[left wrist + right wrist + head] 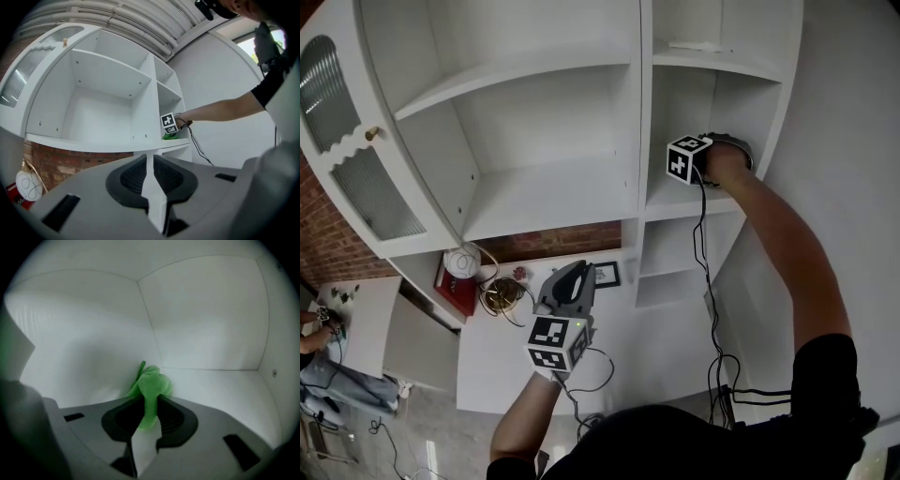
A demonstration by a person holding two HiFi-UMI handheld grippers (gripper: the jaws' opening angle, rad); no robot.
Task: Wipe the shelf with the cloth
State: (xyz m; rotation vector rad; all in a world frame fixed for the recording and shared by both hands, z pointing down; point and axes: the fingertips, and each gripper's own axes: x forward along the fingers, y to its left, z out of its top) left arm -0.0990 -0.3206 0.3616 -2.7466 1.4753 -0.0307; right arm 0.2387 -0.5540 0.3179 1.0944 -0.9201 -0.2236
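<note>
Your right gripper (149, 403) pinches the green cloth (151, 382) on the right-hand shelf (220, 387), by its far left corner. Your left gripper (151, 174) hangs near you, jaws pressed together, empty.

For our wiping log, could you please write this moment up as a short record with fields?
furniture: white shelf unit, glass door swung open at left
right gripper: jaws shut on green cloth
cloth position: inside a right-hand compartment, by the back corner of the shelf board
left gripper: jaws together, nothing between them, held back from the unit
</note>
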